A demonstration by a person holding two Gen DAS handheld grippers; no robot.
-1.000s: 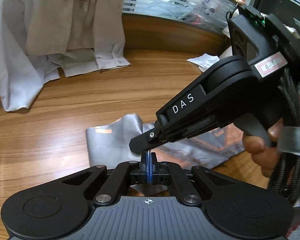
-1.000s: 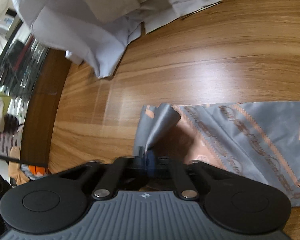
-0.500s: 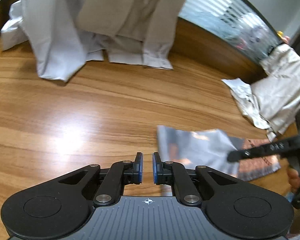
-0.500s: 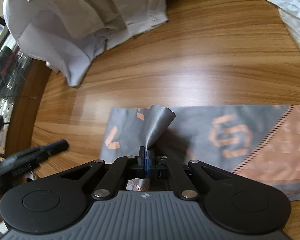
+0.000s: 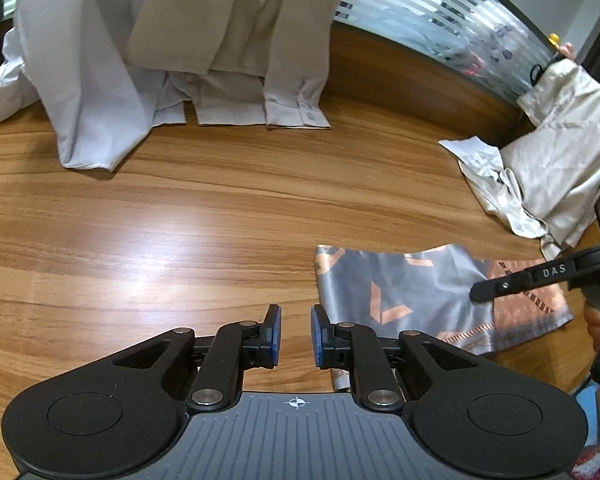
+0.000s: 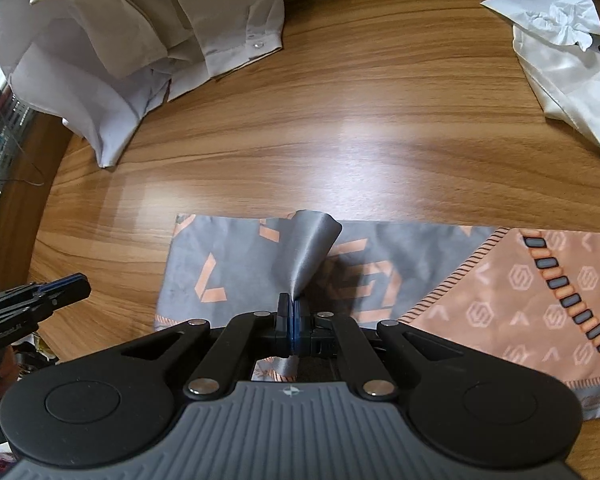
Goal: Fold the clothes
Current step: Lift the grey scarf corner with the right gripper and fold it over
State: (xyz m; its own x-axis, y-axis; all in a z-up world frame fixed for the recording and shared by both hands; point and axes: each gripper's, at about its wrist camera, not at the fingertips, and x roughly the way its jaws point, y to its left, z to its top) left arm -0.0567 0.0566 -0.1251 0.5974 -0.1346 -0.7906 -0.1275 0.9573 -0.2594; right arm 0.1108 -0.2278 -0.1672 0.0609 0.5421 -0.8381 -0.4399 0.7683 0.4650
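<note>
Right gripper (image 6: 291,314), lettered "DAS", pinches the grey-orange scarf (image 6: 236,264) at centre frame; left gripper (image 5: 296,336) gapes narrowly, empty.

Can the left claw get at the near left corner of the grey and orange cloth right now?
Probably yes. The left claw is open and holds nothing, the cloth lies just to its right, and only bare table lies between them.

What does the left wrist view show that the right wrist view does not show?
Only the left wrist view shows the open left claw from behind and the striped glass wall. Only the right wrist view shows the right claw pinching a raised flap of the grey-orange scarf. Both show the scarf, the wooden table and the white shirts.
</note>
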